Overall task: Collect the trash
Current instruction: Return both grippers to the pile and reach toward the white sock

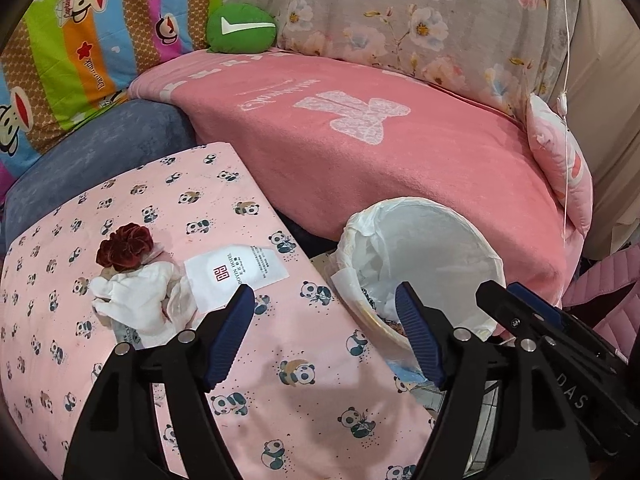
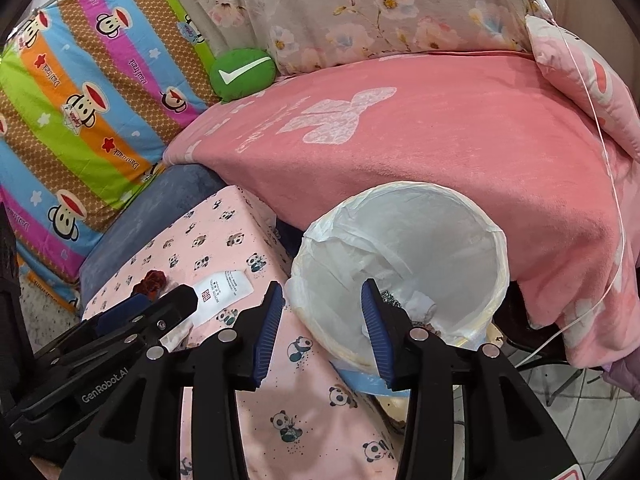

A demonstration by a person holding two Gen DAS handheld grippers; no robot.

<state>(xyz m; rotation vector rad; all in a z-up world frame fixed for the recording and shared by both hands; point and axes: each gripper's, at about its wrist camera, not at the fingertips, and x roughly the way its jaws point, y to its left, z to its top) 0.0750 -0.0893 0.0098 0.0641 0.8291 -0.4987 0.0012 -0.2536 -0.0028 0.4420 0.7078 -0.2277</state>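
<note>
Pink panda cloth, left wrist view: it covers the desk (image 1: 280,360), whose far edge meets a blue-grey cushion (image 1: 100,152) and a coral blanket (image 1: 380,168)
Trash on the desk: a crumpled white tissue (image 1: 140,300) lies near the left edge, touching a dark red scrunchie-like thing (image 1: 126,246) behind it; a white printed sachet (image 1: 236,270) lies flat just beside the tissue, toward the middle
Bin: a round bin (image 1: 424,272) lined with a white bag stands off the desk's right edge, against the blanket, with some scraps at its bottom
Left claw (image 1: 324,296): jaws wide apart, nothing between them; one blue pad's tip overlaps the sachet's near edge, the other hangs over the bin's rim
Right claw (image 1: 500,300): seen from the side beyond the right pad, over the bin; its gap cannot be told here
Right wrist view, right claw (image 2: 322,296): jaws partly apart and empty, straddling the bin's (image 2: 400,256) near rim by the desk's (image 2: 304,400) right edge
Left claw (image 2: 176,300): at lower left, above the desk, its tip just beside the sachet (image 2: 226,290)
Backdrop: a green pillow (image 2: 242,72) with a white tick sits at the blanket's (image 2: 440,152) far corner
</note>
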